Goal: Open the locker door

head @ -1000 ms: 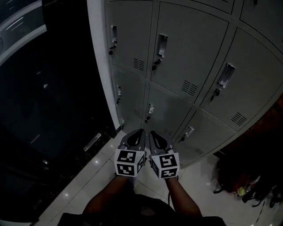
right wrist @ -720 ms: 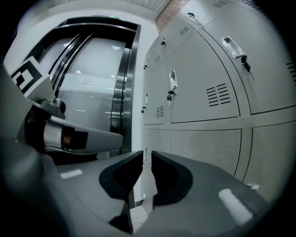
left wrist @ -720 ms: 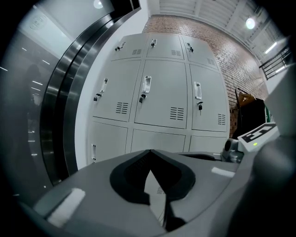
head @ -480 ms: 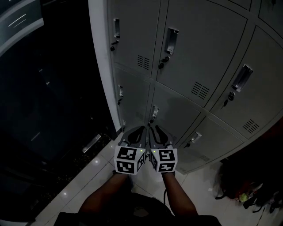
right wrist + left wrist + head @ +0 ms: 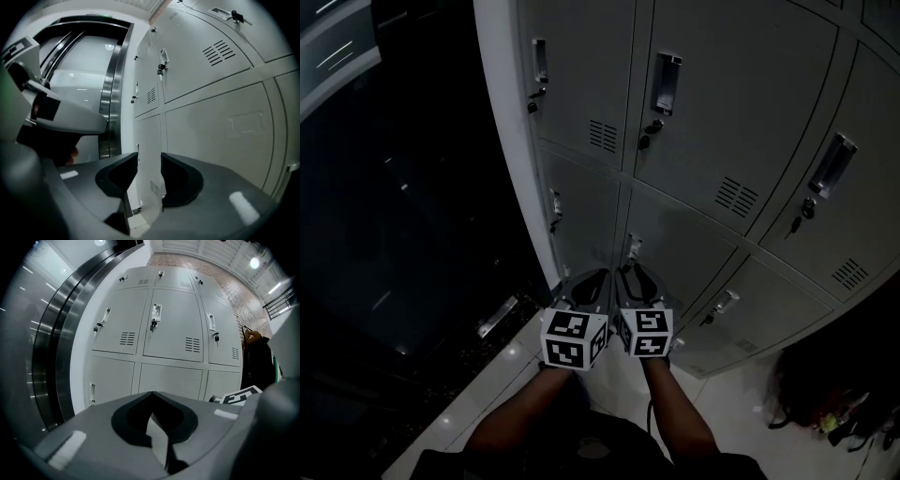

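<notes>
The left tool (image 5: 600, 277) has its jaws pressed together and holds nothing. Close on its right, the right tool (image 5: 624, 274) is spreading its jaws with nothing between them. Just beyond both stands the locker door (image 5: 680, 253), shut, its handle (image 5: 632, 247) near their tips.
</notes>
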### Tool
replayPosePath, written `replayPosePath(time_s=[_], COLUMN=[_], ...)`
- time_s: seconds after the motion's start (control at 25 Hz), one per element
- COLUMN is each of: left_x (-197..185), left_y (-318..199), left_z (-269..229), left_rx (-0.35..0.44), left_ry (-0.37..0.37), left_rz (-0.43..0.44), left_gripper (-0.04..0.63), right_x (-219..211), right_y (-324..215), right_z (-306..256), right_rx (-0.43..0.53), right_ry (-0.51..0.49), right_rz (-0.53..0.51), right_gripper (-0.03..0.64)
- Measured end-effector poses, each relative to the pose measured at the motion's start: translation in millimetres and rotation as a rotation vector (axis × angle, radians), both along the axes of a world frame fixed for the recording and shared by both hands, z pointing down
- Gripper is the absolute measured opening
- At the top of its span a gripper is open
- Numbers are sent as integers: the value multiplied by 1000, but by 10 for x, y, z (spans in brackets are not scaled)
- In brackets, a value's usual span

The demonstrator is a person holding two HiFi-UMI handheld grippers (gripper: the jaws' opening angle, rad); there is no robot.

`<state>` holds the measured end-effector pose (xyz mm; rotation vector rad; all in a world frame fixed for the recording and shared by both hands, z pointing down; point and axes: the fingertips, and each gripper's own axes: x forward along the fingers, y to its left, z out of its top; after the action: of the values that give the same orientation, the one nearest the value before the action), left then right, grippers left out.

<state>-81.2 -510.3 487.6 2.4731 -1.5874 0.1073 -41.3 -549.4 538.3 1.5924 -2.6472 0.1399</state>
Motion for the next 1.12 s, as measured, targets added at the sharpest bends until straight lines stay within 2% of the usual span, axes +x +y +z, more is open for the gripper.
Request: replayPosePath(time_s=[0.28, 0.4, 0.68, 1.12], left_x=[-74, -126, -166, -274], left_y=[-199, -273, -422, -527], left_z=[184, 266, 379, 480], left_rx=[-1, -3, 4, 3], left_ry=[-7, -5, -1, 16], left_rz=[9, 6, 20, 10], left_gripper=[5, 5, 5, 5], right_x=[-71, -73, -158, -114], right_y=[-329, -478, -811, -1147], right_z=[268, 398, 640, 829], right_rx=[-13, -26, -64, -112], right_ry=[3, 0, -15, -79], right_rz=[23, 40, 47, 131], right_gripper=[161, 207, 227, 255])
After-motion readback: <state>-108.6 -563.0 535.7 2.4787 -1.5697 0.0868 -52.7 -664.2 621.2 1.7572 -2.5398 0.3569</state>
